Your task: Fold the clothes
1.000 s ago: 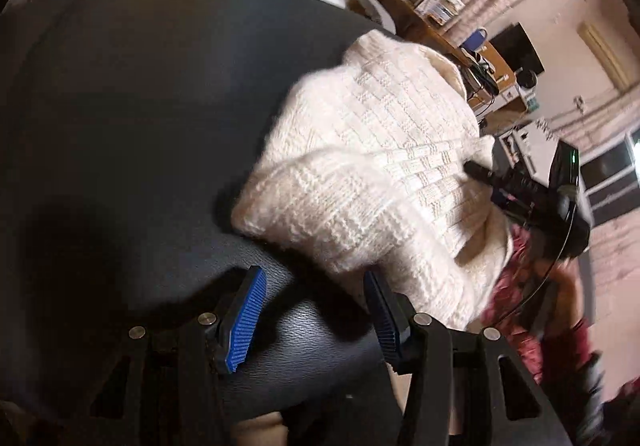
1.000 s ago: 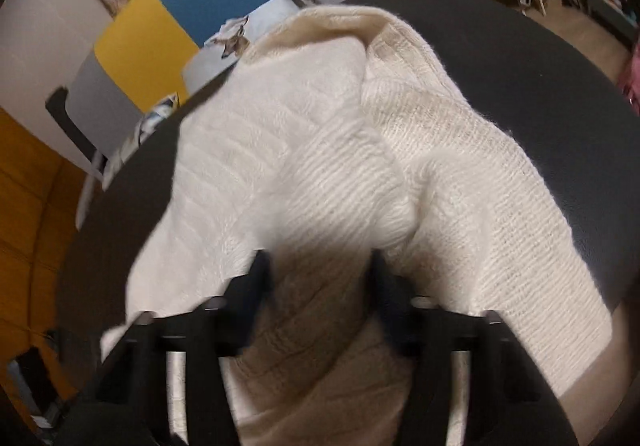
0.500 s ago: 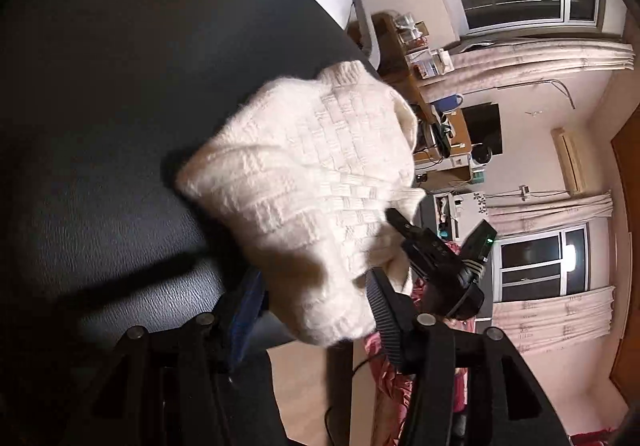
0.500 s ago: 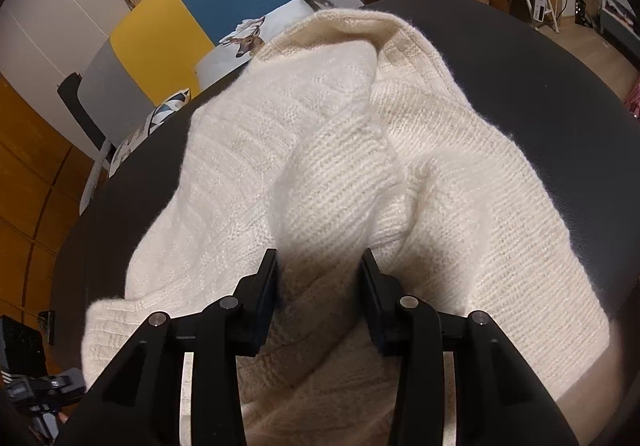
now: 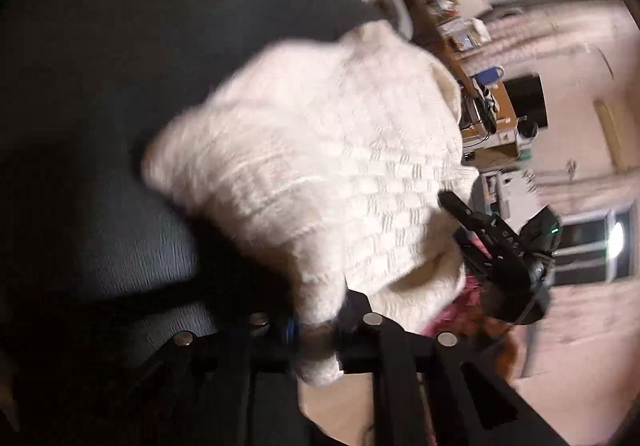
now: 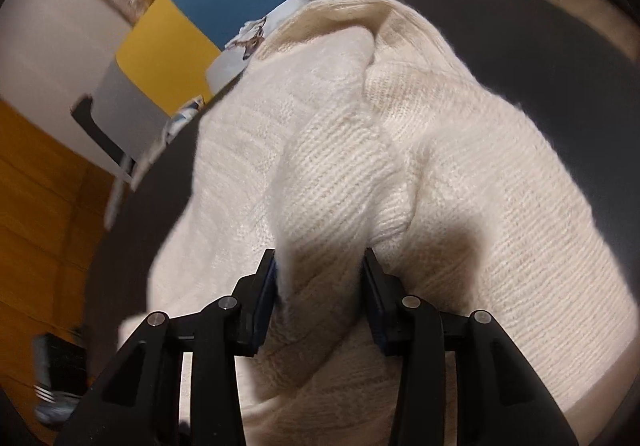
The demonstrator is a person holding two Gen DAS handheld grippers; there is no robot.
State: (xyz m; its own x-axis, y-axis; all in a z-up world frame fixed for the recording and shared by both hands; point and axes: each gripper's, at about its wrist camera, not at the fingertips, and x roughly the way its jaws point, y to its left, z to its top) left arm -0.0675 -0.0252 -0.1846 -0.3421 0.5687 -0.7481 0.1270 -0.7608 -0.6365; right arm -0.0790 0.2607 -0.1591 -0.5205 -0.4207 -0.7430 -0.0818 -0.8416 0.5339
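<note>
A cream knitted sweater lies bunched on a round black table. In the left wrist view my left gripper is closing, and its jaws pinch the near edge of the knit between the blue pads. The other gripper, black, shows at the sweater's right edge in that view. In the right wrist view my right gripper is shut on a thick fold of the sweater, which bulges up between its fingers. The table shows dark around the garment.
A chair with yellow, blue and grey panels stands behind the table. A cluttered wooden shelf and a dark monitor are at the right, with a window beyond. The table's near edge drops to pale floor.
My left gripper went from wide open beside the sweater's corner to closed on its edge, and the knit now fills its jaws. The right gripper kept its hold on the fold.
</note>
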